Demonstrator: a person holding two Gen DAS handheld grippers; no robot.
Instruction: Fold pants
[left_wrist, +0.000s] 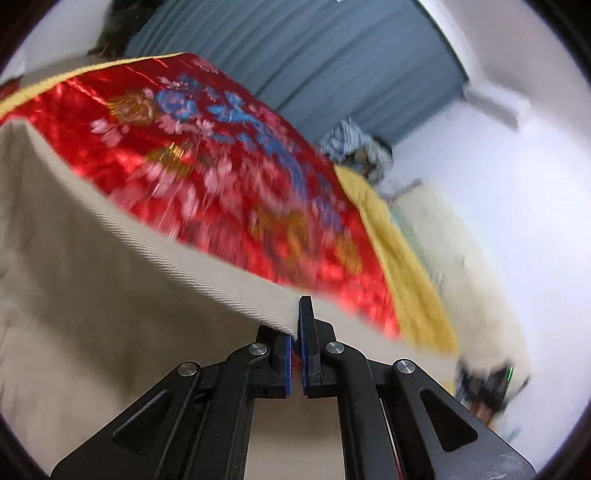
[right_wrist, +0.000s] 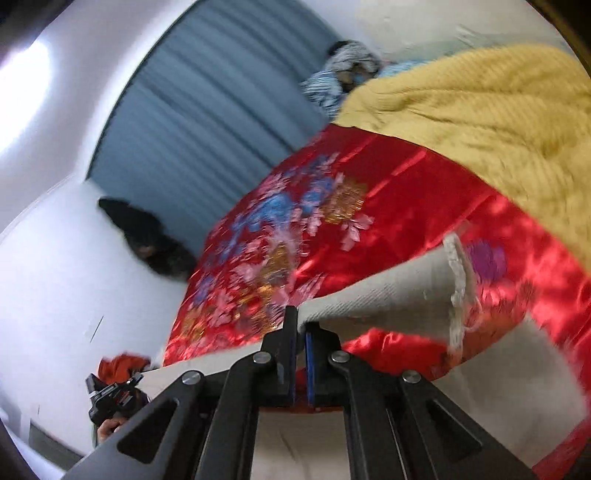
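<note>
The beige pants (left_wrist: 96, 266) hang in a wide sheet, lifted above a red floral satin bedspread (left_wrist: 221, 166). My left gripper (left_wrist: 295, 325) is shut on the pants' top edge. In the right wrist view my right gripper (right_wrist: 300, 325) is shut on a pant leg (right_wrist: 388, 291) near its frayed hem (right_wrist: 456, 291), held above the bedspread (right_wrist: 332, 229). More beige cloth (right_wrist: 517, 398) lies below. Each gripper shows small in the other's view, the right one (left_wrist: 491, 384) and the left one (right_wrist: 110, 397).
A yellow blanket (right_wrist: 480, 122) lies on the bed beyond the red spread. A striped garment pile (right_wrist: 343, 74) sits by the blue curtain (right_wrist: 207, 122). A dark bundle (right_wrist: 147, 240) rests by the white wall. A pale cushion (left_wrist: 461, 258) lies at the bed's edge.
</note>
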